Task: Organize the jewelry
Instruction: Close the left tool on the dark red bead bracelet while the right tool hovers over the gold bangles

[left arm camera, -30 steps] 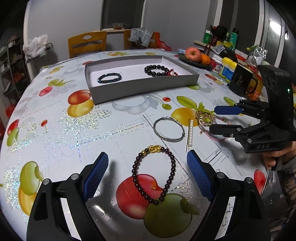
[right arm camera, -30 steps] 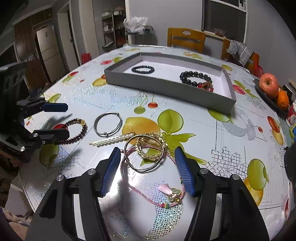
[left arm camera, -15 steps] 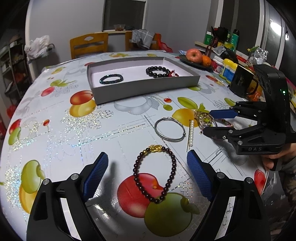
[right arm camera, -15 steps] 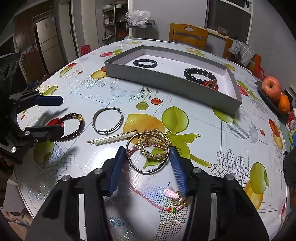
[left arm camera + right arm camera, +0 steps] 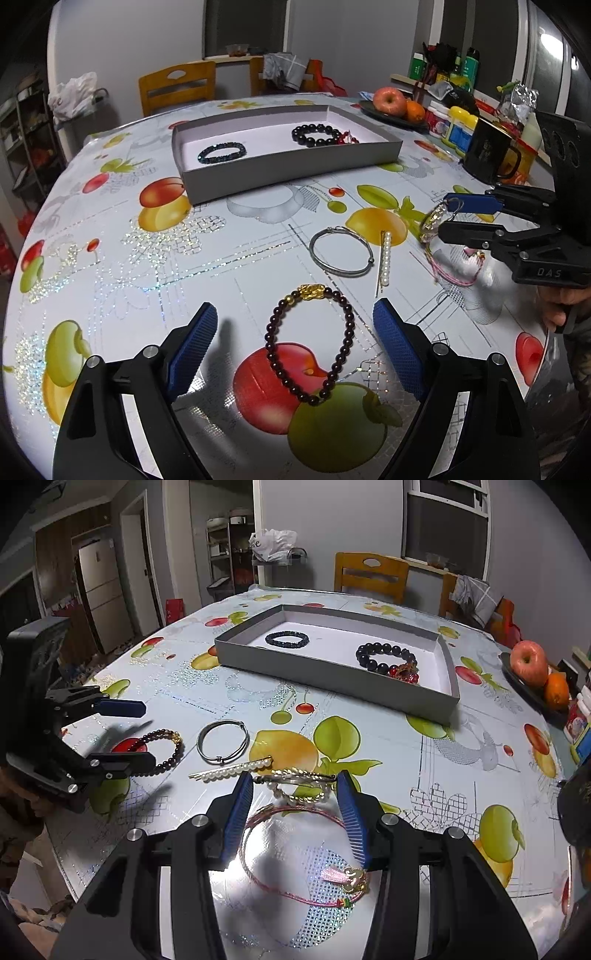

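1. A right gripper (image 5: pixel 295 794) closes its blue pads on a cluster of gold and silver bangles (image 5: pixel 295 784), which stands tilted on edge between the pads, touching both.
2. In the left wrist view the same bangles (image 5: pixel 432 221) appear raised off the table (image 5: pixel 221 258), pinched at the right gripper's tips (image 5: pixel 443 218).
3. A pink cord bracelet (image 5: pixel 295 849) with a tassel and gold charm lies on the table beneath the right gripper, its far loop running up toward the bangles.
4. The left gripper (image 5: pixel 295 347) hovers with pads spread wide and holds nothing; a dark red bead bracelet (image 5: pixel 310 339) with a gold charm lies flat on the table between them, touching neither.
5. A silver wire bangle (image 5: pixel 341 251) and a pearl hair pin (image 5: pixel 384 258) lie side by side on the table, between the bead bracelet and the grey tray (image 5: pixel 288 173).
6. The shallow tray sits farther back and holds two pieces well apart: a small dark bead bracelet (image 5: pixel 221 152) at one end and a large black bead bracelet (image 5: pixel 317 134) with a red ornament at the other.
7. A black mug (image 5: pixel 487 155), a plate with an apple (image 5: pixel 388 99) and an orange, and several bottles stand along the table's far right edge.
8. A person's hand (image 5: pixel 557 310) grips the right gripper's handle at the frame's edge.
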